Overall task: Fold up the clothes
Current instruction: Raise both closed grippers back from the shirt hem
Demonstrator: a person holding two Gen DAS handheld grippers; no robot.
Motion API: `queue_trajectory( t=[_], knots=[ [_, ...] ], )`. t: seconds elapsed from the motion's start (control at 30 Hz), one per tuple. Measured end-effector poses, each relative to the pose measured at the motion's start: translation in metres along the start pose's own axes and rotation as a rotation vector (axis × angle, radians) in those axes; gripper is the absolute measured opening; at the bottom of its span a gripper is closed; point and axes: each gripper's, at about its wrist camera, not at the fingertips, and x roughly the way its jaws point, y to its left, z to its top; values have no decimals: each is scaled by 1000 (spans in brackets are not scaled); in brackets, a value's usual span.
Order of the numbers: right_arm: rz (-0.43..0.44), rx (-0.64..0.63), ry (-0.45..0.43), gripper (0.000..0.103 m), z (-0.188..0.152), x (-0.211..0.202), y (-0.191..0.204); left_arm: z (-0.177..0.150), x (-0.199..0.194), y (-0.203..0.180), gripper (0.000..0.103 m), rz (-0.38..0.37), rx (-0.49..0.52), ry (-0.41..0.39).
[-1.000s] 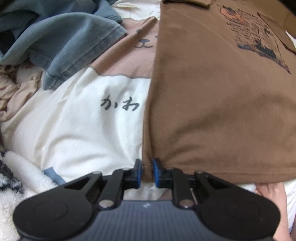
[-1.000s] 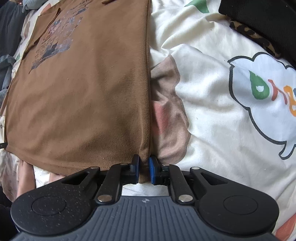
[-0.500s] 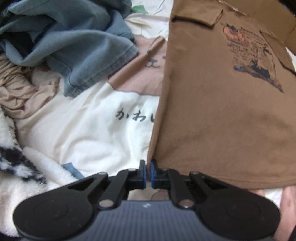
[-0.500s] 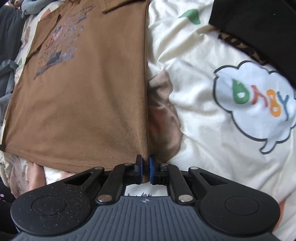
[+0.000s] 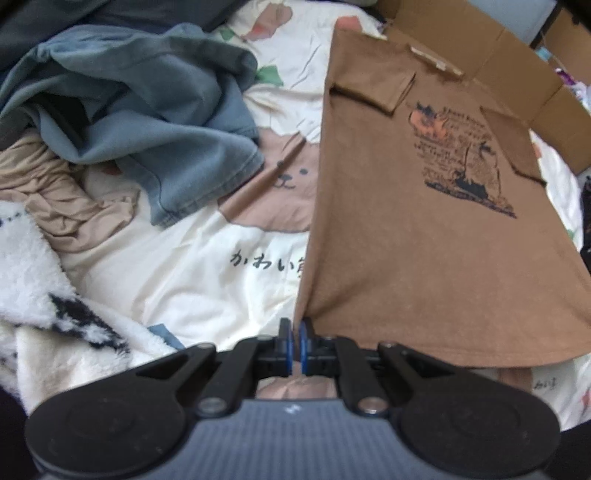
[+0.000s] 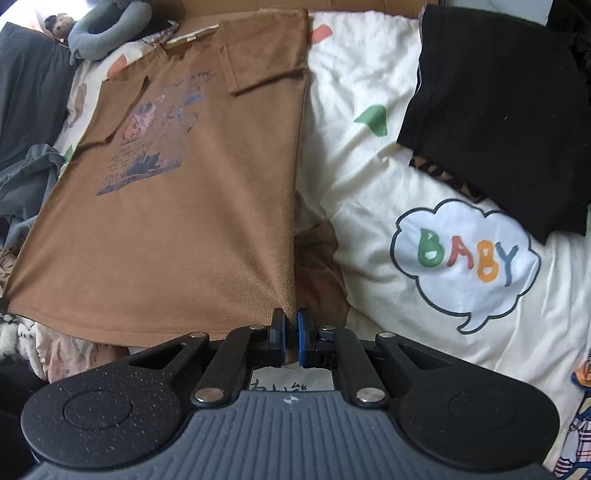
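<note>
Grippers pinch brown shirt's two hem corners.

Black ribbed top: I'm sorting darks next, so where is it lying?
In the right wrist view the black ribbed top lies upper right on the cream printed bedcover, above the BABY cloud print.

Cream cartoon-print bedsheet; cardboard box at its far edge; grey neck pillow; fluffy white blanket
</note>
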Motion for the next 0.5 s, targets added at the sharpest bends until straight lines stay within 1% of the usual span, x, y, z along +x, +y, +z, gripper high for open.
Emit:
queue_trajectory(
  t=[0.1,0.23,0.5],
  knots=[
    [-5,-1,-13,4,-3,-14,-1,-4,-15,-3,4,-15,1,-9],
    [-10,1,-25,4,-9,-31,-3,-12,-26,-5,4,-31,3,-12],
    [-3,15,-33,4,-29,-54,-9,-39,-45,-4,4,-55,-29,-13]
  ],
)
